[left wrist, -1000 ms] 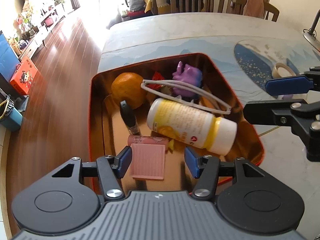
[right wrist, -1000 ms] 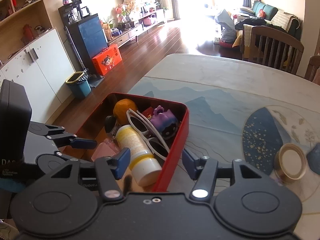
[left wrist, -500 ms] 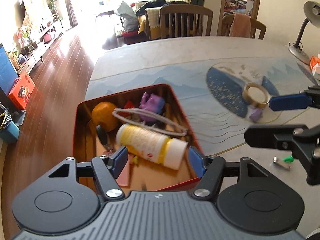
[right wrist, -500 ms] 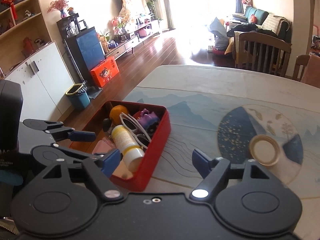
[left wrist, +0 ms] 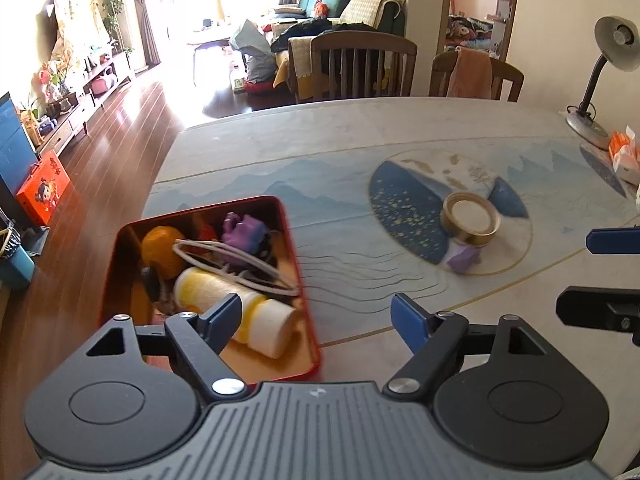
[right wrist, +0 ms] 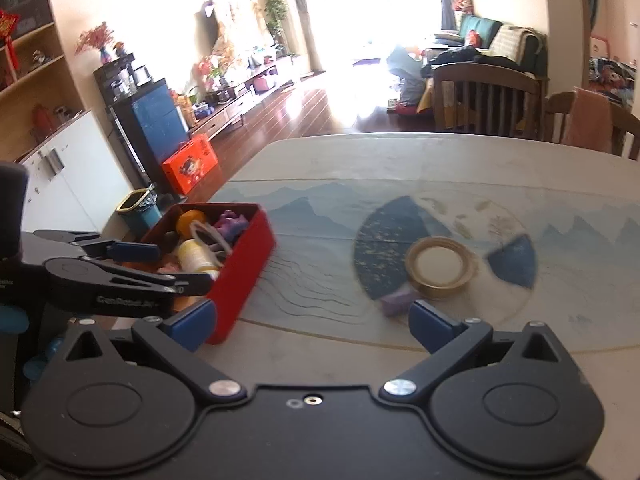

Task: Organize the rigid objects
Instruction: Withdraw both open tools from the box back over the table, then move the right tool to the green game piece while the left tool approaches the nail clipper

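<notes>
Daylight blows out the far windows point(right wrist: 360, 8), fisheye edges curve, and the right wrist view is motion-blurred.

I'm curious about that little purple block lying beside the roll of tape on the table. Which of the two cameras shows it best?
The left wrist view: the small purple block lies in full view in front of the tape roll, fairly sharp. In the right wrist view the block is blurred, and the blue tip of one of the right gripper's fingers hides part of it.

My table point(left wrist: 360, 128), landscape print on top

I see a red tin point(left wrist: 304, 280) at nine o'clock; tape roll point(left wrist: 471, 220) at centre, purple block point(left wrist: 464, 258) touching its six o'clock; desk lamp point(left wrist: 592, 120) at two.
</notes>
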Action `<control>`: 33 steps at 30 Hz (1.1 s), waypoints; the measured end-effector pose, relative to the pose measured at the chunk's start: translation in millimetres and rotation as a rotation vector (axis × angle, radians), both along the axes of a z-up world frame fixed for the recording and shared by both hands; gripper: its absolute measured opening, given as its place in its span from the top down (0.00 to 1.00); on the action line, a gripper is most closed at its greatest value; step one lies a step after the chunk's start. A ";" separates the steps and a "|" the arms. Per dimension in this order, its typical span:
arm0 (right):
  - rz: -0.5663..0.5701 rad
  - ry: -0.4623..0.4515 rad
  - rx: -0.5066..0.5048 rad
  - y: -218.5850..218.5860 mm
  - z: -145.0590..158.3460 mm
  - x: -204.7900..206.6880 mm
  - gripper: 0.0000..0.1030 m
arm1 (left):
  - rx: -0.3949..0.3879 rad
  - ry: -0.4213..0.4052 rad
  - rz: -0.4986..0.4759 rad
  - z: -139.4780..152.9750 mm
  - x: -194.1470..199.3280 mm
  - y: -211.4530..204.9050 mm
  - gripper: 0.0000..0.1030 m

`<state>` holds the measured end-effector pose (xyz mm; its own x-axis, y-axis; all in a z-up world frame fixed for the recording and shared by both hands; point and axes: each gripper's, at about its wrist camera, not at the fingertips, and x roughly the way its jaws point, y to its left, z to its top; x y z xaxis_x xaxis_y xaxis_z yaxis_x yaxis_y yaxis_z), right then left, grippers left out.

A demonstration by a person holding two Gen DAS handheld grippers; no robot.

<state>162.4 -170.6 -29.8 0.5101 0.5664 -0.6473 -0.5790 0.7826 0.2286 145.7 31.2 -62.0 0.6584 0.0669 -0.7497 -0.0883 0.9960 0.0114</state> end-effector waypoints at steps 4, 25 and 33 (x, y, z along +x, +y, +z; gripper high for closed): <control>-0.032 0.012 -0.005 -27.9 -5.6 8.4 0.00 | -0.015 -0.017 0.003 0.2 3.0 -15.5 0.21; 0.076 0.073 -0.121 -96.5 -51.1 59.7 0.01 | 0.041 0.057 -0.258 -51.4 12.1 -136.8 0.21; 0.169 0.120 -0.149 -92.7 -69.2 61.6 0.04 | 0.047 0.117 -0.315 -76.4 8.5 -156.8 0.21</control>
<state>224.0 -263.3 -99.0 0.3308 0.5310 -0.7801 -0.6800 0.7073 0.1930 154.2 -125.5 -138.4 0.5621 -0.0900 -0.8222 0.2283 0.9723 0.0497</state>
